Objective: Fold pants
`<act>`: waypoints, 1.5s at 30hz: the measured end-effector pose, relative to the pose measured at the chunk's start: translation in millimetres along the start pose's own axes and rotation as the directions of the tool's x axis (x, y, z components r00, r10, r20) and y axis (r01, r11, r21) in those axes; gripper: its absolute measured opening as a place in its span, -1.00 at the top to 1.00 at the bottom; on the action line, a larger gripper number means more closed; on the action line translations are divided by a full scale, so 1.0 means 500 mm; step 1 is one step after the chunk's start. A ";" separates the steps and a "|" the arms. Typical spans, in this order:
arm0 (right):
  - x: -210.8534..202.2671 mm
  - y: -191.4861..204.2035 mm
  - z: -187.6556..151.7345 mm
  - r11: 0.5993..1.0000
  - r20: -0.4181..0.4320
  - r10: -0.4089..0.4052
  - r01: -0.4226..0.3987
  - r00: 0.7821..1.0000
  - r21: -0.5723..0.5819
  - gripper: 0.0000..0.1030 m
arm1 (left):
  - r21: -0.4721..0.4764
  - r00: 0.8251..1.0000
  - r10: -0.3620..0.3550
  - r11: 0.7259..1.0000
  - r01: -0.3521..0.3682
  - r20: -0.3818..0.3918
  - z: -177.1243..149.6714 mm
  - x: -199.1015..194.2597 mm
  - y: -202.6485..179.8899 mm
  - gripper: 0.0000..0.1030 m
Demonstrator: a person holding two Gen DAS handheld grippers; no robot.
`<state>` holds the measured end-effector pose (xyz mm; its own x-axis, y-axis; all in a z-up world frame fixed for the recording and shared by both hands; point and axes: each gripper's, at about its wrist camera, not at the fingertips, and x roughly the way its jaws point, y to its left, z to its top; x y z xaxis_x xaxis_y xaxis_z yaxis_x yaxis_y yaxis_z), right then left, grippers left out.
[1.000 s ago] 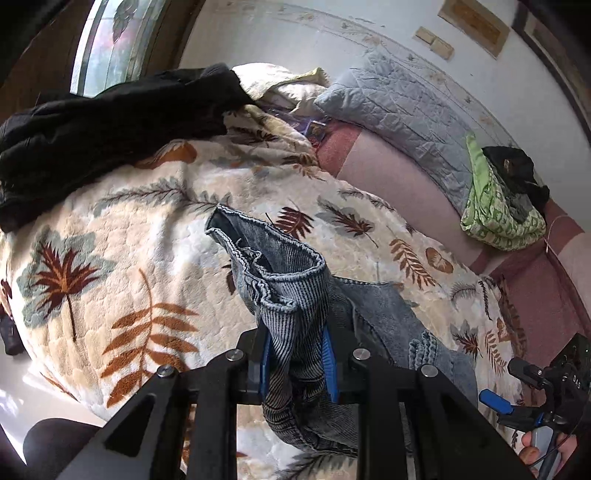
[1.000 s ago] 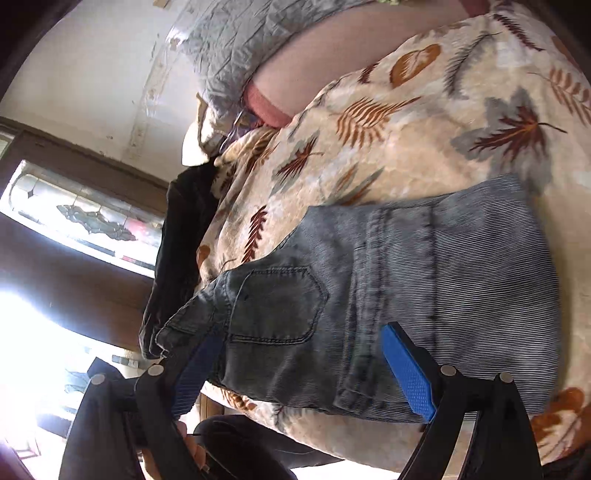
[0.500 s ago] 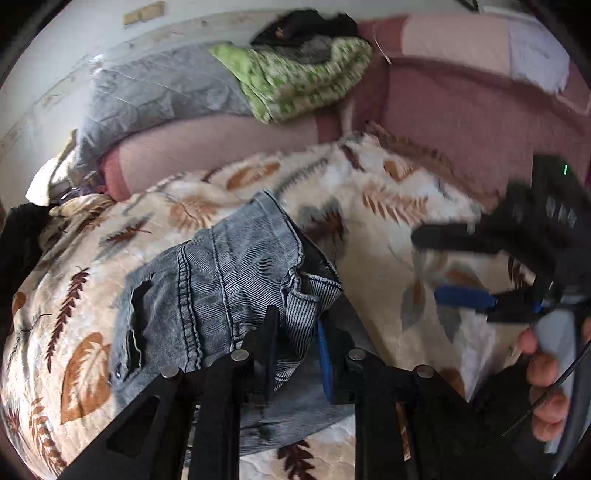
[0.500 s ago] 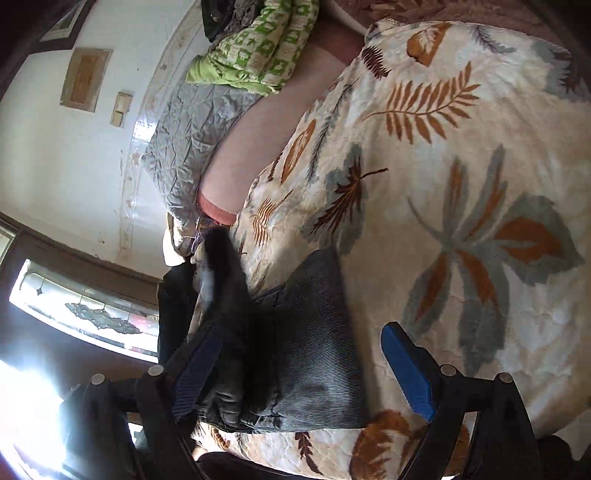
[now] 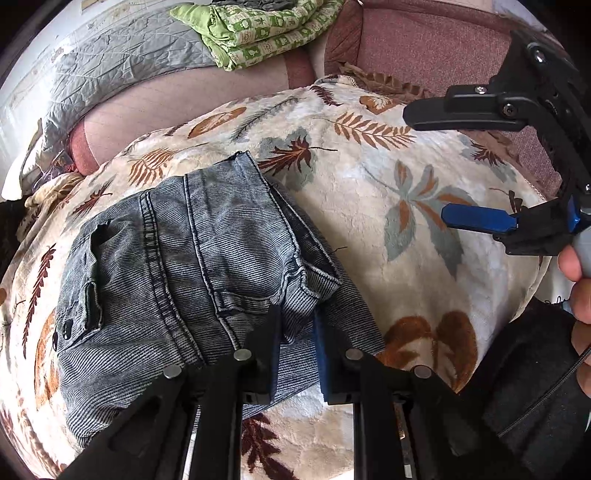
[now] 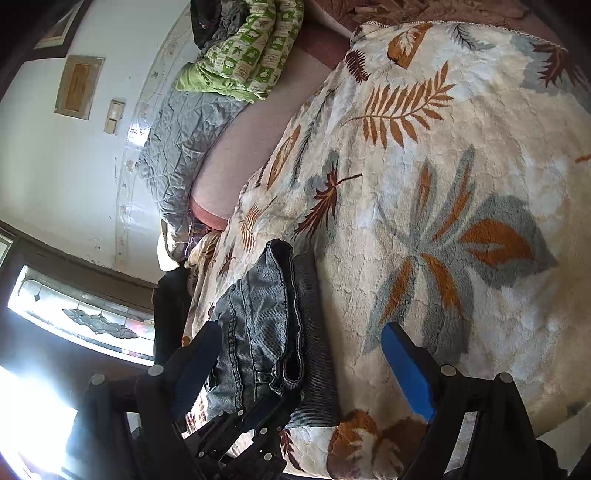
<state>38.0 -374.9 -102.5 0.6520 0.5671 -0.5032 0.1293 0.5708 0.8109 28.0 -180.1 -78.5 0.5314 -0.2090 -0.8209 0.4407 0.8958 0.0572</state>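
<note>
The pants (image 5: 192,258) are found folded into a compact grey denim bundle on the leaf-print blanket (image 5: 388,206), at the near left part of it as seen from the left wrist camera. The upper layer shows seams, a pocket and a hem edge; a lower layer projects beyond it on the side toward the open blanket.

The left gripper (image 5: 295,332) is set low at the near edge of the pants. Its two fingers are parted by a narrow gap, and a corner of the top fold lies at that gap — whether the cloth is pinched or merely touched cannot be told from either view.

The right gripper (image 6: 295,362) is held spread wide, nothing between its blue pads (image 6: 406,365). From the left wrist view it is seen off the pants, above bare blanket on the side away from the bundle, with the holding hand (image 5: 576,288) partly visible at the frame edge.

Beyond the pants, along the far edge of the blanket, a grey quilted pillow (image 5: 122,62) and a folded green patterned cloth (image 5: 258,29) are noted against the wall — both well apart from the pants.
</note>
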 end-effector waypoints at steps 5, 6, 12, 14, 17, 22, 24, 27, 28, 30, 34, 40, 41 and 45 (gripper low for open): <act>-0.004 -0.008 -0.005 0.999 0.006 -0.037 0.037 0.999 0.016 -0.75 | 0.007 0.997 -0.054 0.999 0.053 0.057 0.014 -0.043 -0.013 0.80; -0.005 -0.010 -0.006 0.999 0.009 -0.037 0.037 0.999 0.022 -0.75 | 0.014 0.995 -0.065 0.998 0.064 0.072 0.016 -0.054 -0.017 0.80; -0.003 -0.012 -0.010 0.998 0.005 -0.057 0.057 0.998 0.019 -0.75 | -0.012 0.995 -0.057 0.998 0.058 0.081 0.016 -0.065 -0.015 0.80; 0.000 -0.013 -0.011 0.998 -0.001 -0.061 0.061 0.998 0.020 -0.75 | -0.027 0.995 -0.052 0.998 0.054 0.084 0.016 -0.071 -0.006 0.80; 0.002 -0.009 -0.010 0.997 -0.004 -0.078 0.078 0.997 0.015 -0.75 | -0.058 0.994 -0.061 0.996 0.066 0.095 0.020 -0.086 0.014 0.80; 0.020 0.056 -0.006 0.995 -0.043 -0.079 0.076 0.996 -0.070 -0.75 | -0.193 0.983 -0.119 0.970 0.145 0.139 0.006 -0.136 0.107 -0.13; 0.038 0.110 -0.005 0.992 -0.081 -0.023 0.013 0.996 -0.123 -0.75 | -0.283 0.979 -0.061 0.952 0.116 0.196 -0.017 -0.166 0.172 -0.28; 0.092 0.191 -0.009 0.978 -0.169 0.026 -0.060 0.985 -0.199 -0.75 | -0.411 0.979 0.064 0.911 0.021 0.191 -0.047 -0.176 0.278 -0.28; 0.113 0.209 -0.013 0.975 -0.192 0.032 -0.073 0.981 -0.212 -0.75 | -0.448 0.981 0.097 0.894 -0.012 0.169 -0.055 -0.169 0.312 -0.28; 0.158 0.224 -0.029 0.974 -0.243 0.028 -0.082 0.970 -0.213 -0.75 | -0.513 0.984 0.137 0.857 -0.061 0.113 -0.069 -0.146 0.369 -0.28; 0.234 0.162 -0.097 0.986 -0.352 -0.090 0.035 0.932 -0.162 -0.75 | -0.544 0.993 0.111 0.836 -0.070 0.043 -0.085 -0.090 0.410 -0.29; 0.190 0.171 -0.099 0.990 -0.319 -0.054 0.010 0.946 -0.137 -0.75 | -0.524 0.997 0.079 0.850 -0.056 0.021 -0.100 -0.067 0.409 -0.32; 0.172 0.179 -0.089 0.989 -0.287 -0.052 0.010 0.956 -0.146 -0.75 | -0.537 0.997 0.069 0.843 -0.042 0.029 -0.100 -0.072 0.413 -0.32; 0.132 0.145 -0.080 0.993 -0.224 -0.108 0.092 0.968 -0.080 -0.75 | -0.574 0.996 0.081 0.818 -0.039 0.046 -0.114 -0.083 0.432 -0.32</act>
<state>60.6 -272.1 -88.8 0.4498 0.6208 -0.6421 0.1286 0.6664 0.7344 60.1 44.4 -64.6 0.5982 -0.1542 -0.7864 -0.0761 0.9660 -0.2473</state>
